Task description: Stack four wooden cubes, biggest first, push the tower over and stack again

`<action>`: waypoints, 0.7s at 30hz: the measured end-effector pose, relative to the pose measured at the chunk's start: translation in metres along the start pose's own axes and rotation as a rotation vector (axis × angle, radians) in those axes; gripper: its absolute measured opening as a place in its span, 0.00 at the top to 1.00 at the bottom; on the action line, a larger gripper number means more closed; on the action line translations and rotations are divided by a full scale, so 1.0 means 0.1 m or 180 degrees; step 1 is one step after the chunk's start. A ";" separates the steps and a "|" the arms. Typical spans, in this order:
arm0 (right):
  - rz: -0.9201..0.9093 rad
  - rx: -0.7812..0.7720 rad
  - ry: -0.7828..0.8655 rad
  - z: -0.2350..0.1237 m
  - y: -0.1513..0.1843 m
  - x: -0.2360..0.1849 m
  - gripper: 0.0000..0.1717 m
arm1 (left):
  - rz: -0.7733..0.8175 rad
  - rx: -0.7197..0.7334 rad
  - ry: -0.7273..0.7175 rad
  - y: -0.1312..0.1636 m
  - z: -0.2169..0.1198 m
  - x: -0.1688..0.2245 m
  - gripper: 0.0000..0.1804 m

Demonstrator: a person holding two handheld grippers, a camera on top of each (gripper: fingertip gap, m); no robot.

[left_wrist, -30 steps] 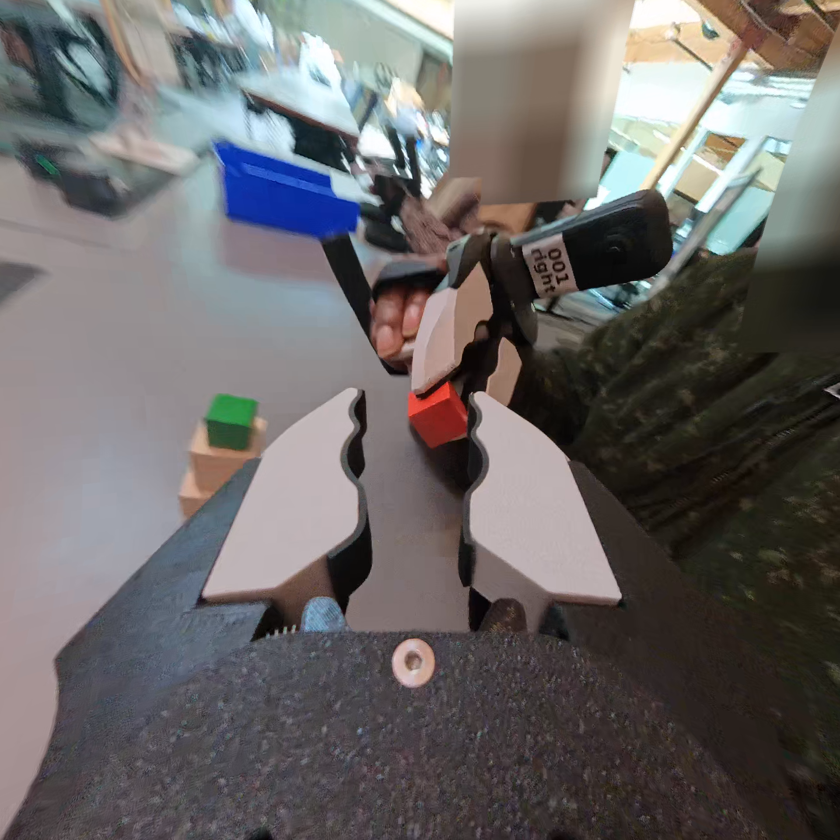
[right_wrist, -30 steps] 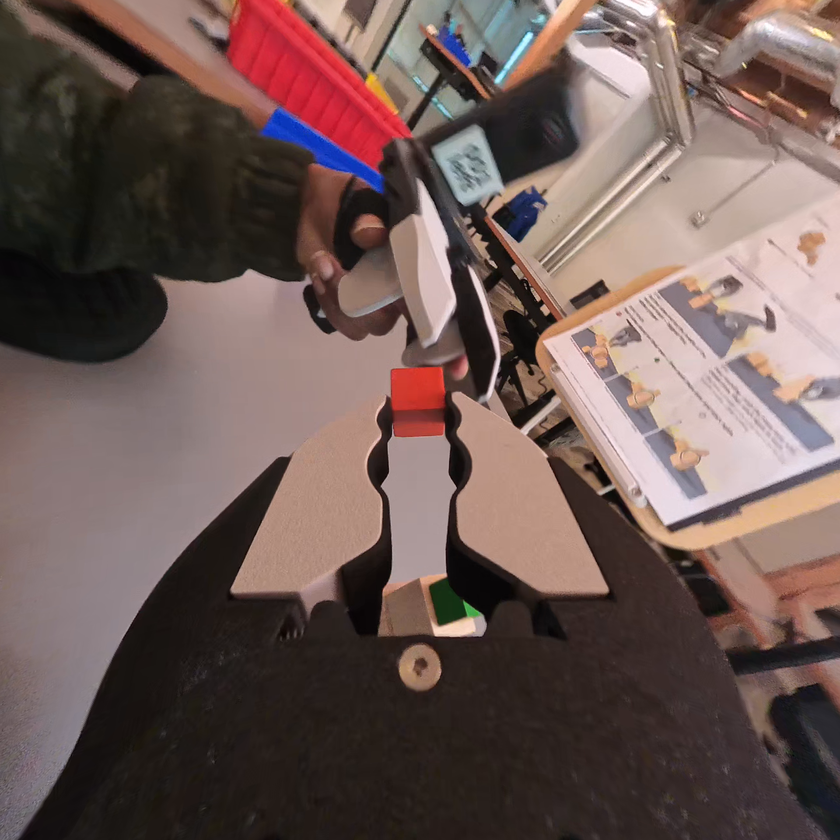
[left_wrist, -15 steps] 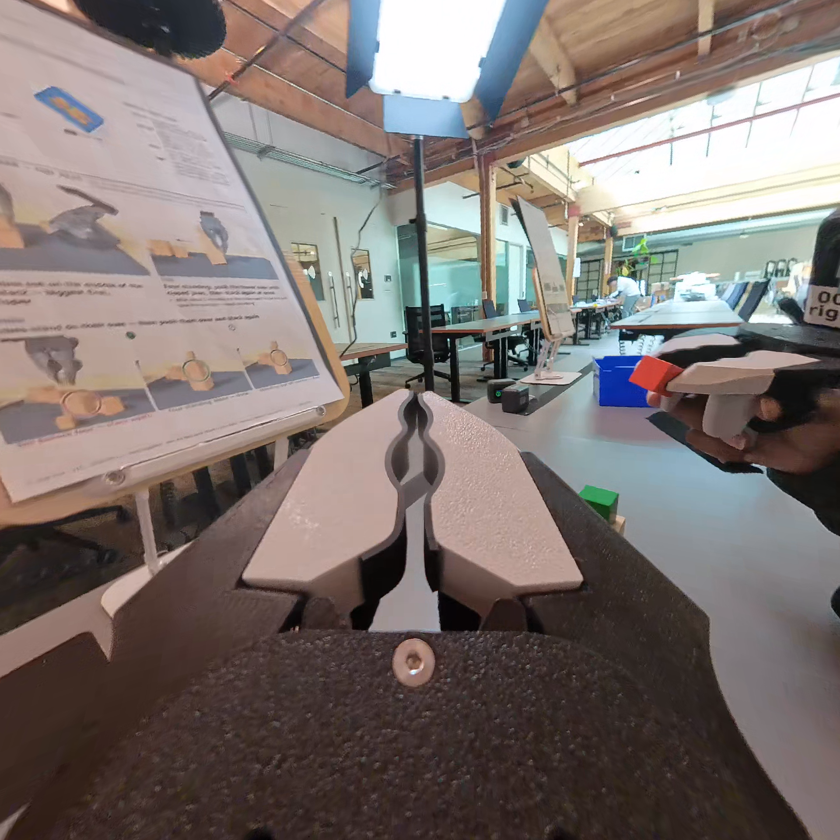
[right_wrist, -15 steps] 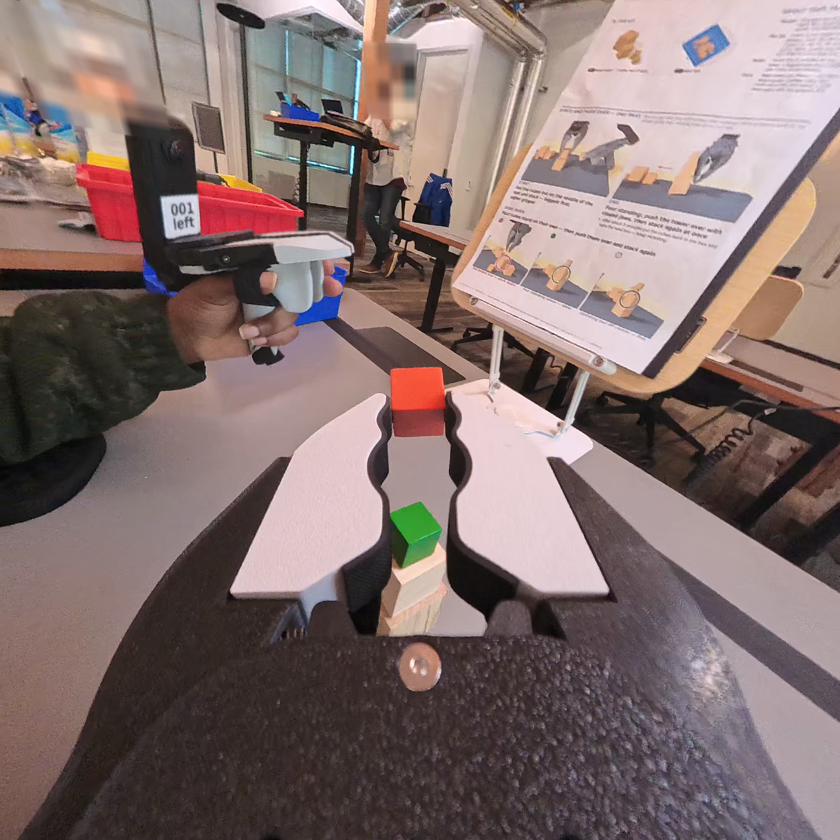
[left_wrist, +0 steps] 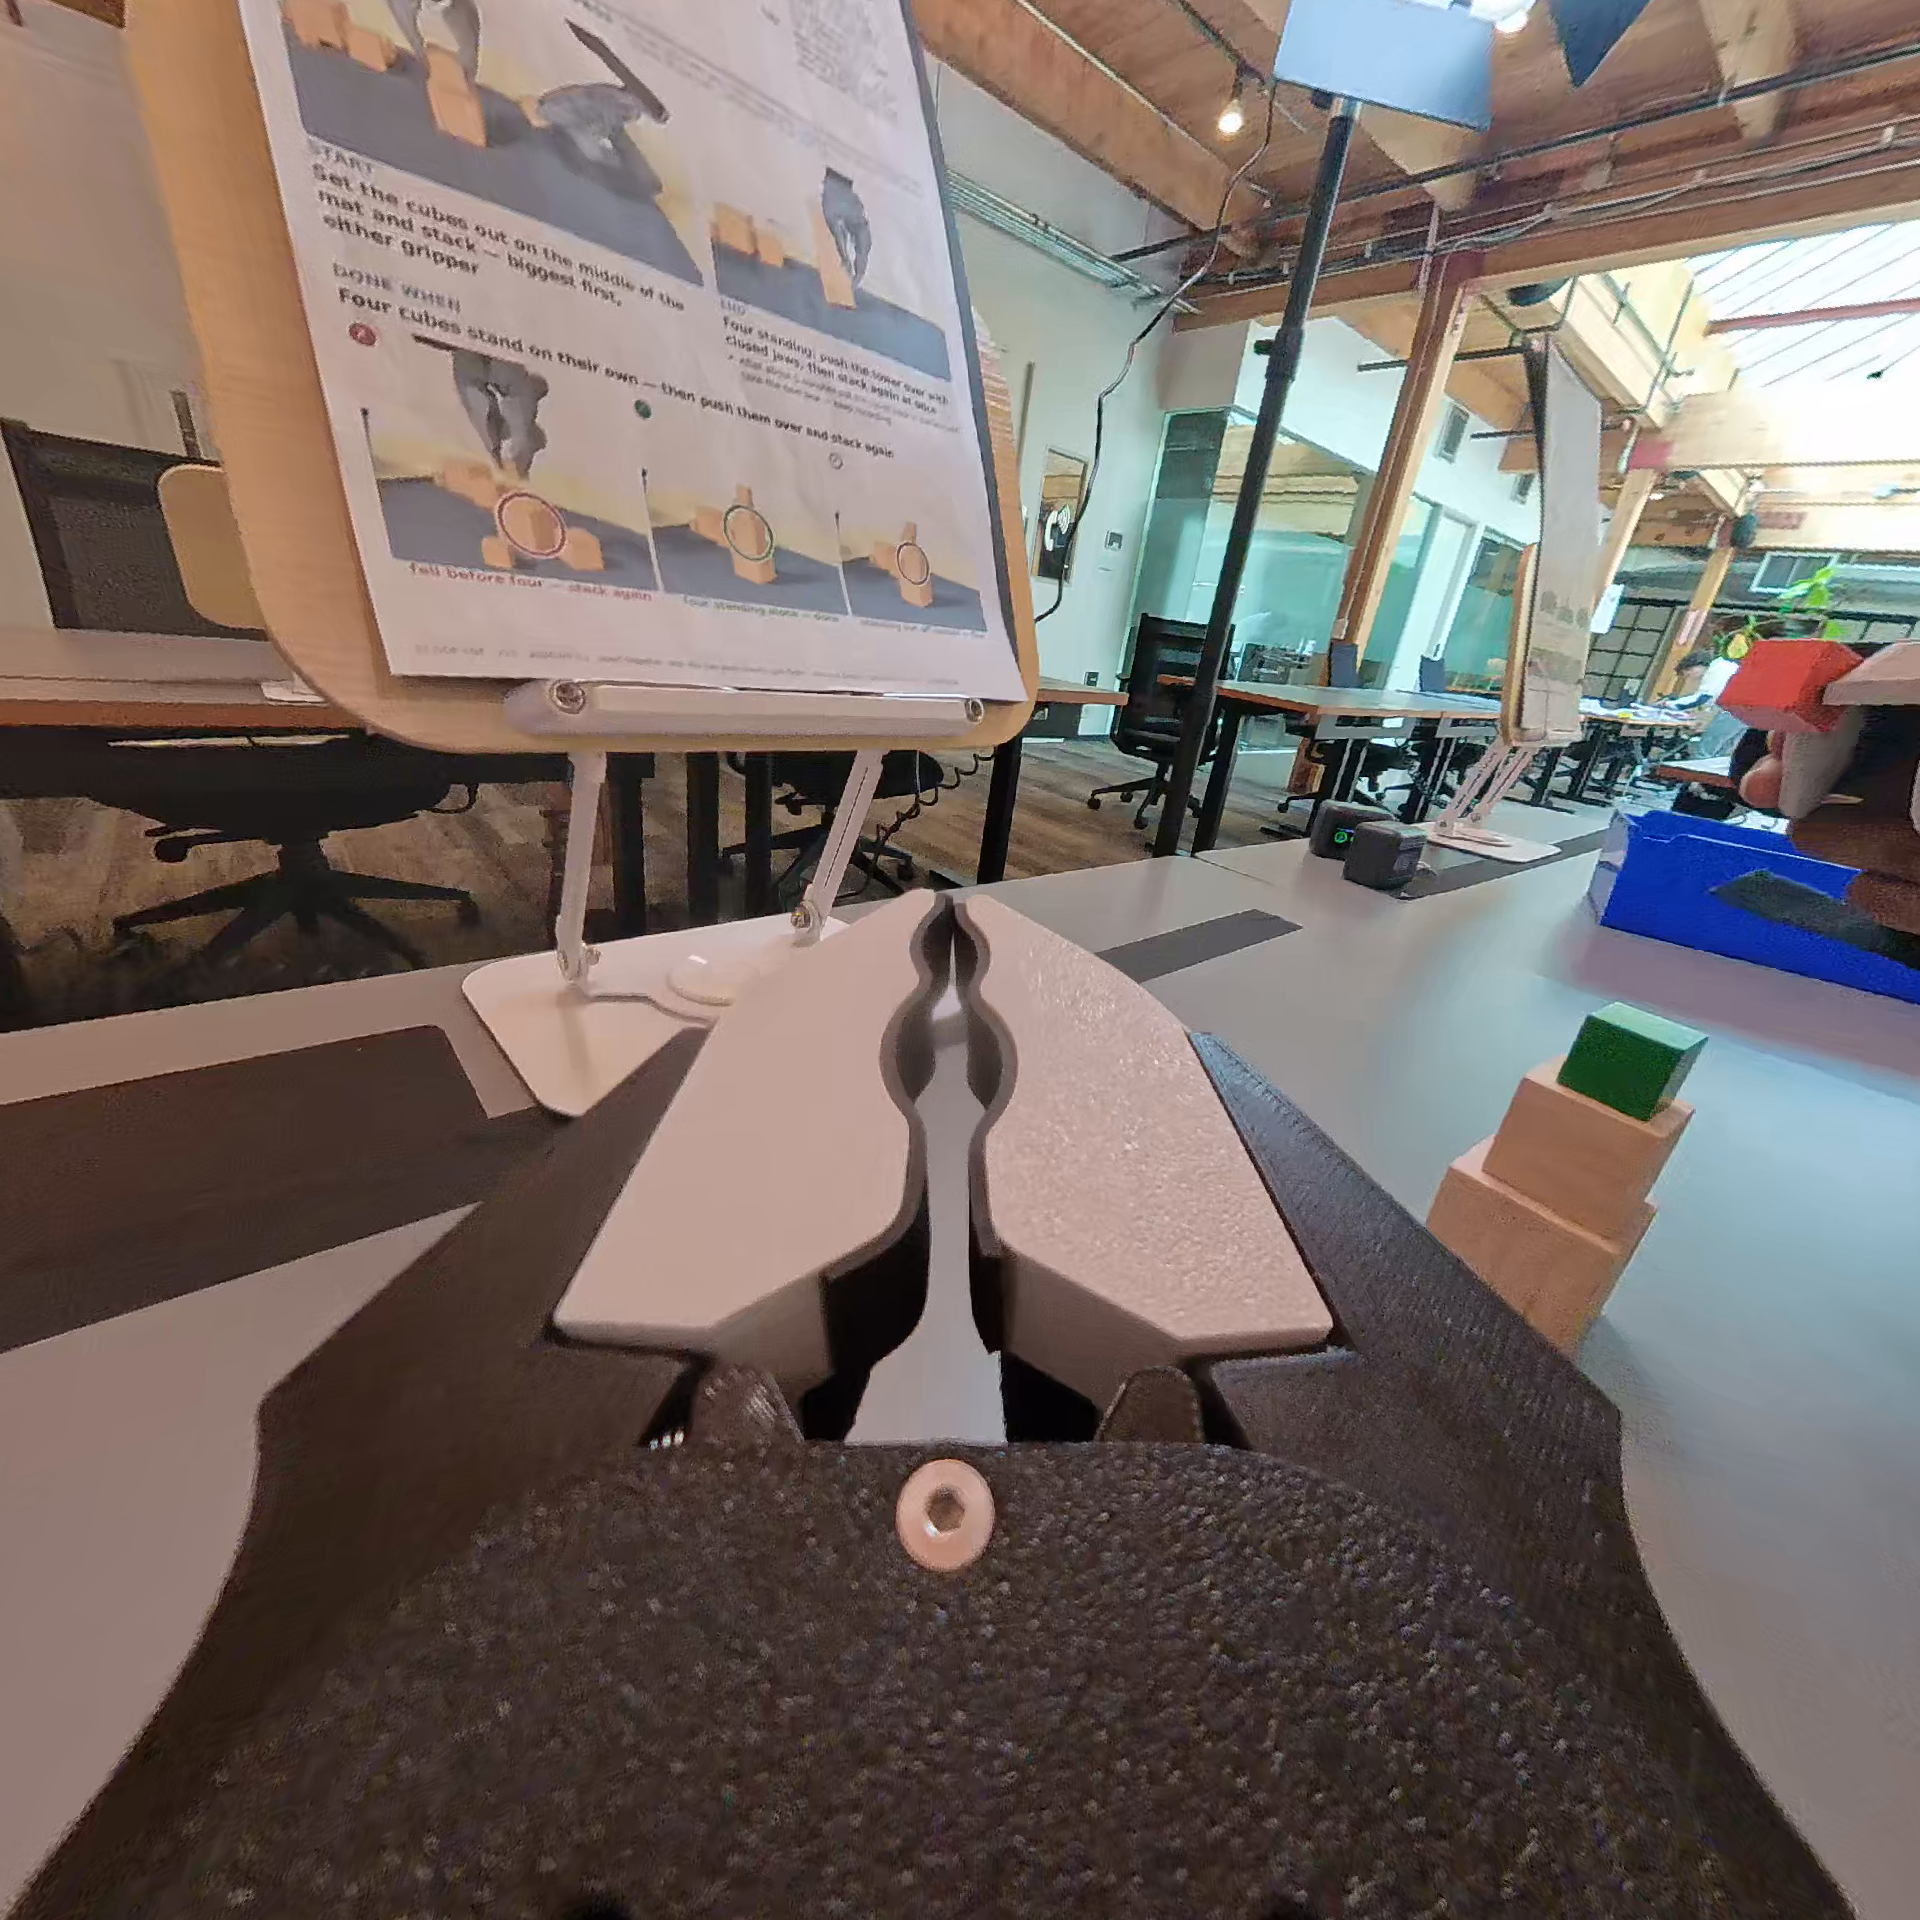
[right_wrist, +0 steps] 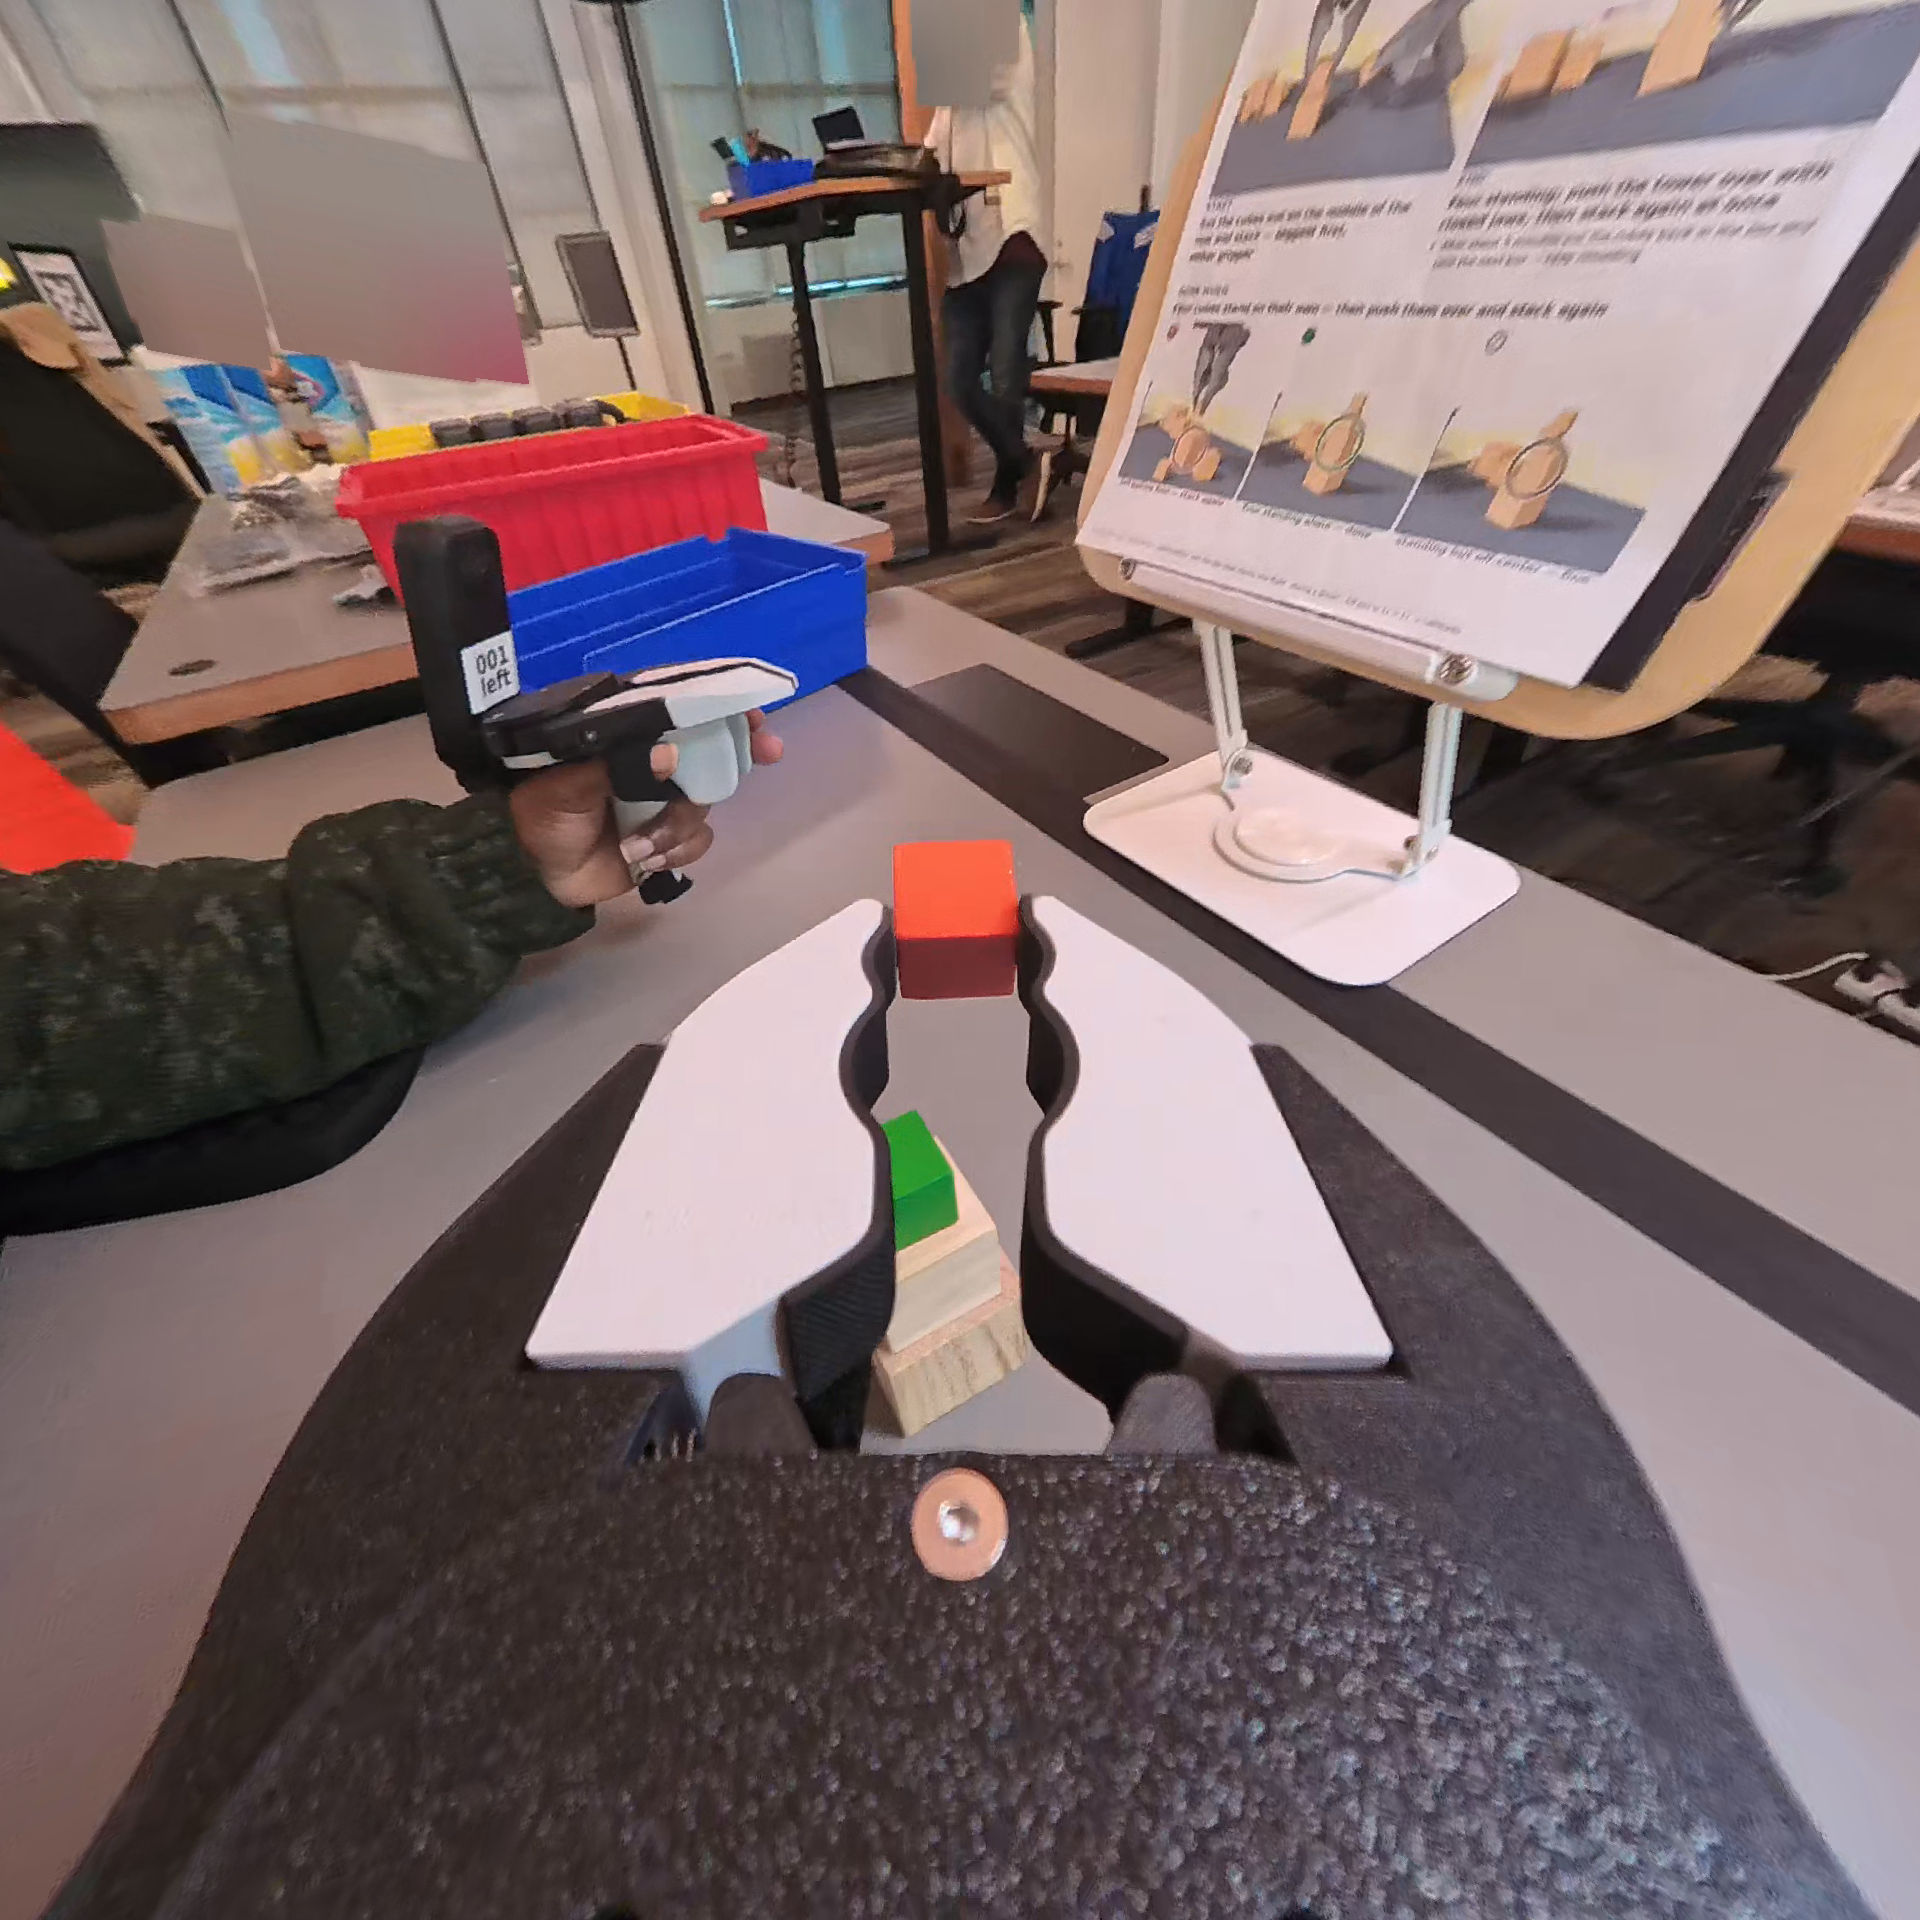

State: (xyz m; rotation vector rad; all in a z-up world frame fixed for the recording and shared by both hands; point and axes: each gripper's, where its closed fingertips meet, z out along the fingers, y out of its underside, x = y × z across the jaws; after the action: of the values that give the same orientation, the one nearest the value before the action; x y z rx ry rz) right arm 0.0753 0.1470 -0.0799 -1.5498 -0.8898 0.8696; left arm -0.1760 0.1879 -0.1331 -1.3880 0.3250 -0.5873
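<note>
Below and behind your right claw (right_wrist: pixel 956 940), clamped on red cube (right_wrist: pixel 954 914): block stack, green cube (right_wrist: pixel 914 1179) on top. Left claw (left_wrist: pixel 951 914) shut, empty, farther from stack.

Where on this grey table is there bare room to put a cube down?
Bare grey table lies between the sleeve and the block stack, and right of the stack up to the dark strip. Crowded: the stand's white base beyond the strip, and the blue bin at the far edge.
</note>
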 end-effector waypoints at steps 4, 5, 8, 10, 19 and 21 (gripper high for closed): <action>0.0028 -0.0224 -0.0240 0.14 0.25 -0.12 0.87 | 0.0071 -0.0051 -0.0029 0.05 0.00 -0.04 1.00; 0.0017 -0.0325 -0.0284 0.17 0.31 -0.14 0.87 | 0.0082 -0.0050 -0.0042 0.05 0.00 -0.05 1.00; -0.0039 -0.0489 -0.0458 0.24 0.43 -0.23 0.87 | 0.0067 -0.0048 -0.0086 0.05 -0.01 -0.09 1.00; -0.0091 -0.0595 -0.0557 0.26 0.53 -0.27 0.87 | 0.0097 -0.0040 -0.0103 0.04 -0.03 -0.10 1.00; -0.0350 -0.0906 -0.0813 0.32 0.83 -0.25 0.87 | 0.0093 -0.0063 -0.0125 0.06 -0.04 -0.14 1.00; -0.0369 -0.0930 -0.0832 0.32 0.85 -0.24 0.87 | 0.0092 -0.0065 -0.0119 0.06 -0.04 -0.14 1.00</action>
State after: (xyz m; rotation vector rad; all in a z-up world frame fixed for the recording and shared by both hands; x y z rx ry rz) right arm 0.0438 0.1288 -0.1663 -1.6351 -1.3310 0.9009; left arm -0.1886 0.1932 -0.1416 -1.4100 0.3214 -0.5350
